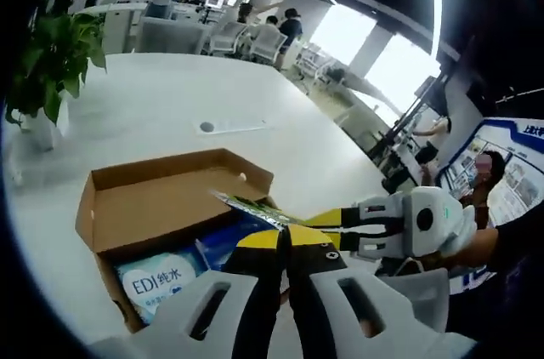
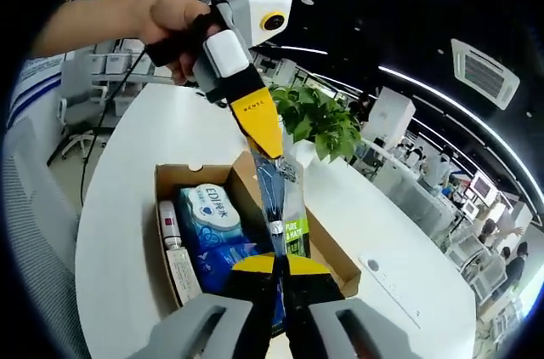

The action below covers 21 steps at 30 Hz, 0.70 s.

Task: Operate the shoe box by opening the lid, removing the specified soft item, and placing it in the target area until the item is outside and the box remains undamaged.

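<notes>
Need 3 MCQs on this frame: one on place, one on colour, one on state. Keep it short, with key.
1. Where is the brown cardboard shoe box?
A. on the white table
B. on a chair
C. on the floor

2. What colour are the tips of the left gripper?
A. red
B. yellow
C. green

3. The box lid is:
A. taped shut
B. open
C. removed and absent

Key: 1 A, the box rests on the tabletop beside the potted green plant. 2 B, yellow tips show in the right gripper view. 3 B, the flap stands back and the blue and white soft pack lies exposed inside, while both grippers pinch the thin clear and green packet above it.
</notes>
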{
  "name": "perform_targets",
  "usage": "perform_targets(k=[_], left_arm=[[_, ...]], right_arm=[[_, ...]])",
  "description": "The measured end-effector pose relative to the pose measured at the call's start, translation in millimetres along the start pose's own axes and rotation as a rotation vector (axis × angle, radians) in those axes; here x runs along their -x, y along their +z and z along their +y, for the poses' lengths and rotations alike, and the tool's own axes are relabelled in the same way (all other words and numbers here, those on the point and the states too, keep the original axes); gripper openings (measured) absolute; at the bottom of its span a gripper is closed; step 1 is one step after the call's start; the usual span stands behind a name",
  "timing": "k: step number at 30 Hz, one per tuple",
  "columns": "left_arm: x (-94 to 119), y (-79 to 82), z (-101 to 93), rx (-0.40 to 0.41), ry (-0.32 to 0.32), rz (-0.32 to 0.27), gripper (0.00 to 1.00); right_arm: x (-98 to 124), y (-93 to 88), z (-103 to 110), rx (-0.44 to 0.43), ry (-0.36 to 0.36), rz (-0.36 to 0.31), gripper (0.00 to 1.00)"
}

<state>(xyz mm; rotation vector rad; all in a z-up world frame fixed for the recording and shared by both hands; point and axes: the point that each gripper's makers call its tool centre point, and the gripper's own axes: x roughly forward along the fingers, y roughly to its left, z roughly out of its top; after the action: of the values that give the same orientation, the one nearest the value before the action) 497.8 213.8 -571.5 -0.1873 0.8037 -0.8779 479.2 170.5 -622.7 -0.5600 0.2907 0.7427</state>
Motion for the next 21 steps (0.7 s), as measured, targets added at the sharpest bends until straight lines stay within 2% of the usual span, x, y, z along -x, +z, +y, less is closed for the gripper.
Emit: perform_targets(k=[9, 21], left_arm=[[-8.8, 9.0, -12.2, -0.017, -0.026, -0.003, 0.0], [-35.5, 6.4, -32.7, -0.033, -0.062, 0.025, 0.0]], right_arm=[[12.1, -3.2, -14.9, 0.005, -0.033, 0.001, 0.0], [31.7, -27.4, -28.5, 0.018, -0.062, 0.032, 0.0]])
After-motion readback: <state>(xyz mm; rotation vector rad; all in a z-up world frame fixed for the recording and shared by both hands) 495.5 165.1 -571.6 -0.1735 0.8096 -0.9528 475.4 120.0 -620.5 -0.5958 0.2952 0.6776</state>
